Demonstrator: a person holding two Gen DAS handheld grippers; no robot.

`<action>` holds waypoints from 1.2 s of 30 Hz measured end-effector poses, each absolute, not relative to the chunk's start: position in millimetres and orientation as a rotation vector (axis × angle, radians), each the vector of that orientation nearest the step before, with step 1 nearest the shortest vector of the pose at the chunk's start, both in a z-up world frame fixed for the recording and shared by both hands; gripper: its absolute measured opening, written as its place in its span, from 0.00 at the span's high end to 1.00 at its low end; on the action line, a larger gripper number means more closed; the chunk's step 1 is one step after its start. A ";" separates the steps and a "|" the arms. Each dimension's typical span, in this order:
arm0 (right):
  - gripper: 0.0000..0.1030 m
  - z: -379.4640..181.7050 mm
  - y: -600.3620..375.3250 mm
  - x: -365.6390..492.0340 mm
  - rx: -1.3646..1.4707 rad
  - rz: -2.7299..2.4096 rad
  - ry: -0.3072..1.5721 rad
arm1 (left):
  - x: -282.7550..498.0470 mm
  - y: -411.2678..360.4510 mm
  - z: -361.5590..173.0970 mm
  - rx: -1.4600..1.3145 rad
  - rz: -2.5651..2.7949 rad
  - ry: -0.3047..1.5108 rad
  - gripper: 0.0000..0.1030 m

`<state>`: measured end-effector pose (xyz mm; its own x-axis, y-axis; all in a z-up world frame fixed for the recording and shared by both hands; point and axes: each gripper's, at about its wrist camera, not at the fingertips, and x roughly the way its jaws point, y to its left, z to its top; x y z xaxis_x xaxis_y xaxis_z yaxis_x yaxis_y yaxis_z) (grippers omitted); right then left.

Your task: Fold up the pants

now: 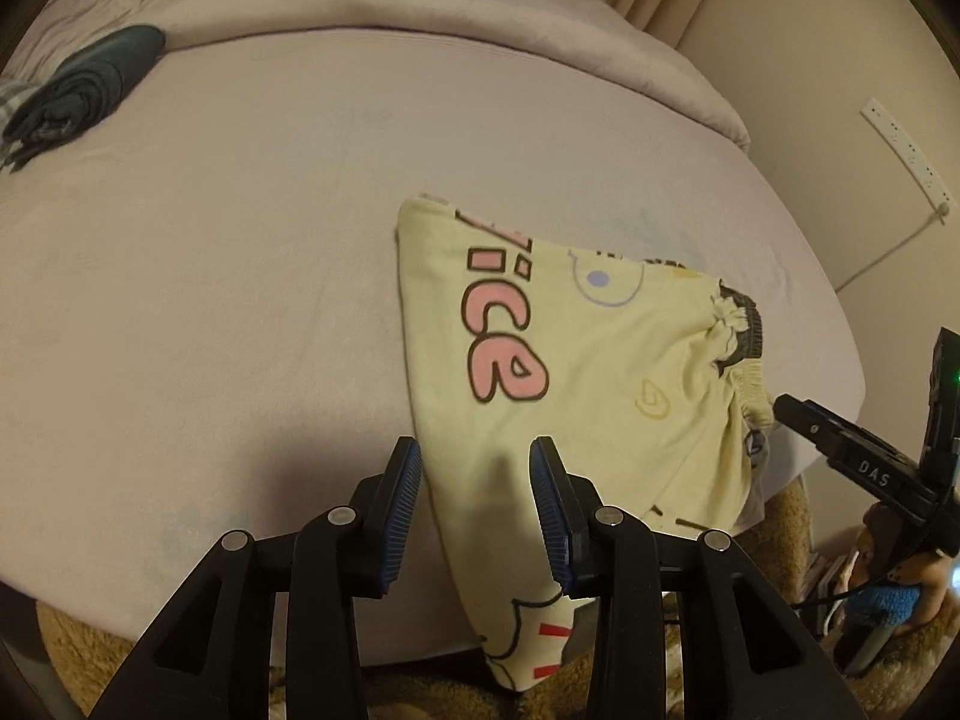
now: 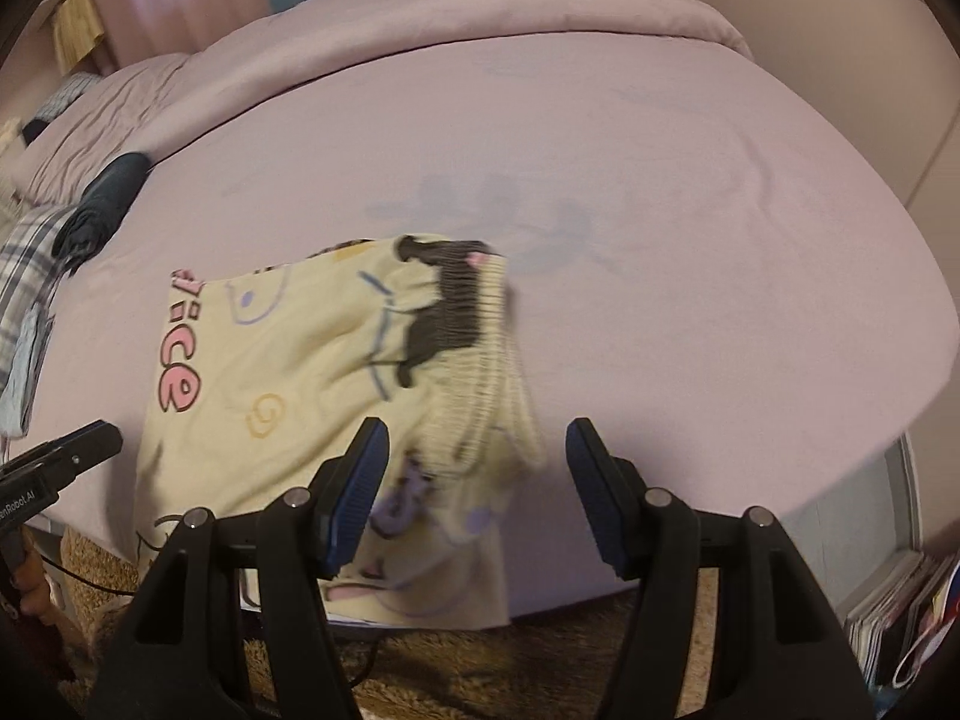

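Pale yellow printed pants (image 1: 576,372) with pink letters lie folded on the lilac bed (image 1: 210,300), one end hanging over the near edge. My left gripper (image 1: 477,510) is open, hovering over the pants' near left edge, holding nothing. In the right wrist view the pants (image 2: 288,372) show their gathered dark-patterned waistband (image 2: 462,312). My right gripper (image 2: 477,492) is open, low over the waistband end, empty. The right gripper (image 1: 840,444) shows at the left wrist view's right edge. The left gripper (image 2: 60,456) shows at the right wrist view's left edge.
A rolled dark garment (image 1: 84,90) lies at the bed's far left, also in the right wrist view (image 2: 102,204) next to plaid cloth (image 2: 30,276). A lilac duvet (image 1: 390,6) is bunched at the back. Brown shaggy rug (image 2: 480,660) lies below the bed edge. A power strip (image 1: 906,150) hangs on the wall.
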<state>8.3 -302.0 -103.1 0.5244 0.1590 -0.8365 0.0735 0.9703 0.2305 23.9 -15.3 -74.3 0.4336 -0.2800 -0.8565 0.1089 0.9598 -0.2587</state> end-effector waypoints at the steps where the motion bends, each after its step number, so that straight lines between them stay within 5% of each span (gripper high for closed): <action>1: 0.40 -102.0 -303.1 7.9 0.268 0.059 1.020 | 23.7 -13.5 -75.8 -0.184 -0.249 1.106 0.63; 16: 0.37 -117.3 -283.3 20.2 0.323 0.185 1.045 | 16.0 -10.4 -99.5 -0.227 -0.292 1.230 0.63; 18: 0.40 -129.7 -281.7 23.6 0.314 0.163 1.068 | 14.6 -11.6 -103.9 -0.235 -0.303 1.249 0.63; 20: 0.68 -135.5 -281.6 25.3 0.290 0.127 1.059 | 13.3 -12.0 -105.3 -0.239 -0.307 1.253 0.63; 24: 0.81 -123.7 -283.7 19.6 0.330 0.169 1.011 | 12.3 -10.4 -105.2 -0.254 -0.308 1.256 0.63; 25: 0.92 -116.1 -286.4 16.3 0.360 0.191 0.987 | 11.9 -9.9 -105.1 -0.261 -0.310 1.259 0.63; 36: 0.87 -125.0 -315.1 -10.6 0.481 0.103 1.021 | 5.5 -19.1 -113.8 -0.268 -0.368 1.294 0.56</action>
<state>-10.6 -315.1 -125.0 0.5272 0.3025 -0.7941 0.1382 0.8915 0.4313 5.5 -19.1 -113.8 0.2281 -0.4111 -0.8826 0.1154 0.9115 -0.3947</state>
